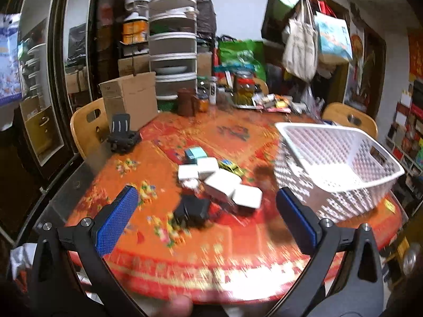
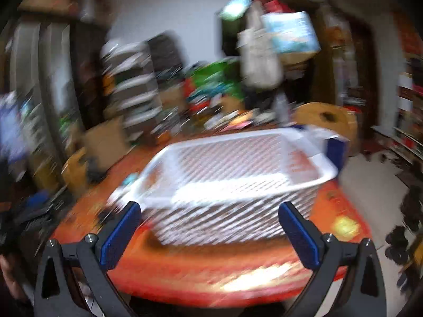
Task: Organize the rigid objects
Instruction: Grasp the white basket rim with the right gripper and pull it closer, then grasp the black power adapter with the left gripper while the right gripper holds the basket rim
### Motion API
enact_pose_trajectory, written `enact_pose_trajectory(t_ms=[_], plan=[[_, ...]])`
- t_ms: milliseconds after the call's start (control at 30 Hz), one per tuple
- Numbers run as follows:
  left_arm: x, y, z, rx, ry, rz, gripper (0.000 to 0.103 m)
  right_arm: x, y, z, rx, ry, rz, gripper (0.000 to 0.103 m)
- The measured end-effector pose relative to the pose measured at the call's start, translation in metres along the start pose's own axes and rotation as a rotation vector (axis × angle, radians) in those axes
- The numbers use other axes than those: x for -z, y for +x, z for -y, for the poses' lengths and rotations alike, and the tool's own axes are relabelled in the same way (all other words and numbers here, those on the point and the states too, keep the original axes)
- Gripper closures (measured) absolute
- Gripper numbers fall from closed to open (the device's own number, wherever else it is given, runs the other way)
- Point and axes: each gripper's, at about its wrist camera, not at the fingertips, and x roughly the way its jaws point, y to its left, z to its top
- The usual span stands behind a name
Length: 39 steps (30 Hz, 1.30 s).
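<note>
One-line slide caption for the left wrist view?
Open left gripper faces clustered white boxes beside an empty white plastic lattice basket.

A: Left wrist camera sits low at the near edge of the table (image 1: 164, 137), looking forward between its wide-spread fingers (image 1: 116, 219), basket (image 1: 341, 163) off to the right.

B: Right wrist camera faces the same way, closer in, basket (image 2: 238, 174) dead ahead and blurred. Both views share the table, the basket and the back wall
</note>
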Motion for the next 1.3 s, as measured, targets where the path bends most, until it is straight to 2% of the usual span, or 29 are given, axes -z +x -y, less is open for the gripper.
enact_pose_trajectory(t_ms=[33, 100, 167, 267, 300, 333, 367, 400, 500, 600, 700, 767, 933, 1033, 1233, 1300], plan=[[0.001, 0.013, -0.007, 0.016, 0.003, 0.001, 0.0, -0.008, 0.003, 0.022, 0.049, 0.037, 0.04, 0.0], [0.005, 0.038, -0.019, 0.022, 0.01, -0.081, 0.0, -0.021, 0.017, 0.057, 0.141, 0.073, 0.053, 0.0], [0.014, 0.066, -0.027, 0.026, 0.012, -0.186, 0.0, -0.033, 0.043, 0.09, 0.183, 0.1, -0.023, 0.0], [0.028, 0.091, -0.039, 0.047, -0.01, -0.254, 0.0, -0.041, 0.085, 0.134, 0.176, 0.19, -0.178, 0.0], [0.031, 0.095, -0.042, 0.05, -0.016, -0.267, 0.0, -0.042, 0.097, 0.147, 0.179, 0.22, -0.212, 0.004], [0.034, 0.101, -0.045, 0.047, -0.021, -0.279, 0.0, -0.042, 0.107, 0.156, 0.192, 0.239, -0.236, 0.018], [0.035, 0.106, -0.049, 0.033, -0.024, -0.285, 0.0, -0.043, 0.115, 0.164, 0.202, 0.248, -0.253, 0.027], [0.037, 0.108, -0.051, 0.018, -0.025, -0.288, 0.0, -0.043, 0.121, 0.168, 0.211, 0.252, -0.272, 0.042], [0.038, 0.114, -0.059, -0.009, -0.032, -0.282, 0.0, -0.041, 0.142, 0.168, 0.162, 0.241, -0.308, 0.055], [0.04, 0.124, -0.063, -0.023, -0.03, -0.305, 0.0, -0.036, 0.151, 0.156, 0.129, 0.209, -0.316, 0.058], [0.044, 0.137, -0.064, -0.036, -0.014, -0.335, 0.0, -0.034, 0.151, 0.145, 0.127, 0.194, -0.319, 0.066], [0.045, 0.146, -0.061, -0.018, -0.013, -0.35, 0.0, -0.034, 0.153, 0.139, 0.132, 0.173, -0.32, 0.069], [0.046, 0.159, -0.043, 0.0, 0.037, -0.347, 0.0, -0.037, 0.159, 0.129, 0.156, 0.139, -0.326, 0.08], [0.05, 0.165, -0.034, 0.014, 0.063, -0.358, 0.0, -0.037, 0.161, 0.126, 0.171, 0.116, -0.332, 0.082], [0.053, 0.171, -0.03, 0.035, 0.051, -0.361, 0.001, -0.037, 0.163, 0.128, 0.181, 0.115, -0.332, 0.083], [0.053, 0.171, -0.028, 0.034, 0.061, -0.359, 0.005, -0.037, 0.163, 0.128, 0.182, 0.118, -0.331, 0.083]])
